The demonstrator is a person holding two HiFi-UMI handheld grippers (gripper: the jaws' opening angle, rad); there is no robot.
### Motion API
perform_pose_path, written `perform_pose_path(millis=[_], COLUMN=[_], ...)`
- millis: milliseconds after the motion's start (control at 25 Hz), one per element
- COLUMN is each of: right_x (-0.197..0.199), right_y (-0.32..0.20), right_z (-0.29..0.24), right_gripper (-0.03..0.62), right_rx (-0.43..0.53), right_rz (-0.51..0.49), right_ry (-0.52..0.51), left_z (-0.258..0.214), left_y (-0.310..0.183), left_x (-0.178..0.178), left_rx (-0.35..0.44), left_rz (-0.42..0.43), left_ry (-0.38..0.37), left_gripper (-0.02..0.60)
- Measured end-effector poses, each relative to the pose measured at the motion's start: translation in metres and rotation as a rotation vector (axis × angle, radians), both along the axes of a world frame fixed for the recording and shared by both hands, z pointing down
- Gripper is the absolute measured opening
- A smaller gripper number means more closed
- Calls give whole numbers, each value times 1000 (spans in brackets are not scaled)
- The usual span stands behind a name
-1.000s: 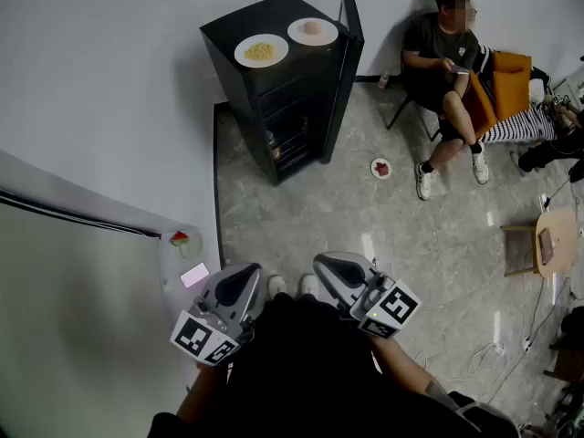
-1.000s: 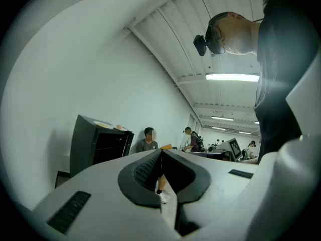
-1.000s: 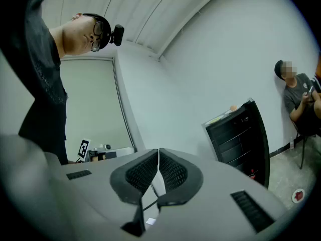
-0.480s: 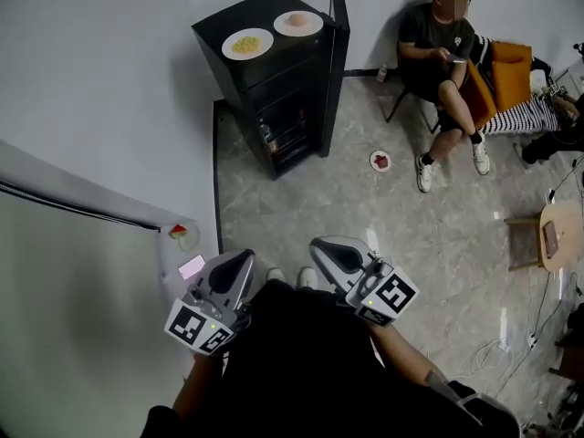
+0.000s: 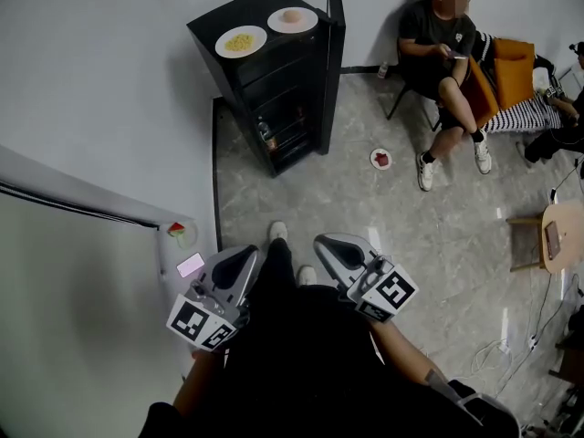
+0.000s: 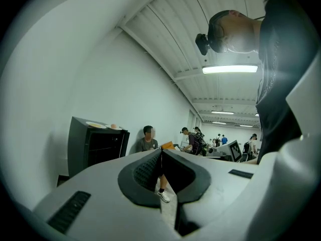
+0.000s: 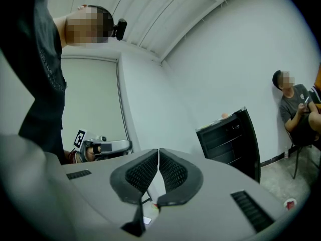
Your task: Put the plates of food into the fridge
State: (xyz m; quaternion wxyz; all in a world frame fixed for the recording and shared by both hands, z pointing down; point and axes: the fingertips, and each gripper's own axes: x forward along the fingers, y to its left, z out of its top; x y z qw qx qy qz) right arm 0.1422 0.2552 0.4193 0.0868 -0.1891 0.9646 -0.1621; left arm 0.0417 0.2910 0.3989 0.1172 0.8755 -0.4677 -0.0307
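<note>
My left gripper and right gripper are closed and empty, ribbed black jaws together. Round white yellow-food plate and pink-food plate sit on the boxy black fridge top, near its front edge.

Grey marbled floor, and on it the black fridge stands against the wall with its door swung open. Up on the fridge's flat top are two white plates side by side: the plate of yellow food to the left, the plate with a pink lump next to the door. Down on the floor, well apart from the fridge, sits a small plate of red food. At the left, a white ledge carries a watermelon slice and a flat pink card-like thing. Far right, a small wooden table bears a flat dark device.
</note>
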Motion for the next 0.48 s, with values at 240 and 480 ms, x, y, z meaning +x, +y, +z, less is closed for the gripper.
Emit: perform_pose_path(millis=[240, 480], right_x=[2, -12], right_y=[-11, -30], right_z=[1, 14], right_gripper=[28, 28], right_rx=[-5, -36], right_rz=[-8, -14], right_ry=[-31, -11], left_z=[6, 19], left_y=[-13, -36], left_x=[-8, -22], left_rx=[-10, -22], left_rz=[-14, -30], left_ry=[22, 50], left_gripper=[25, 25])
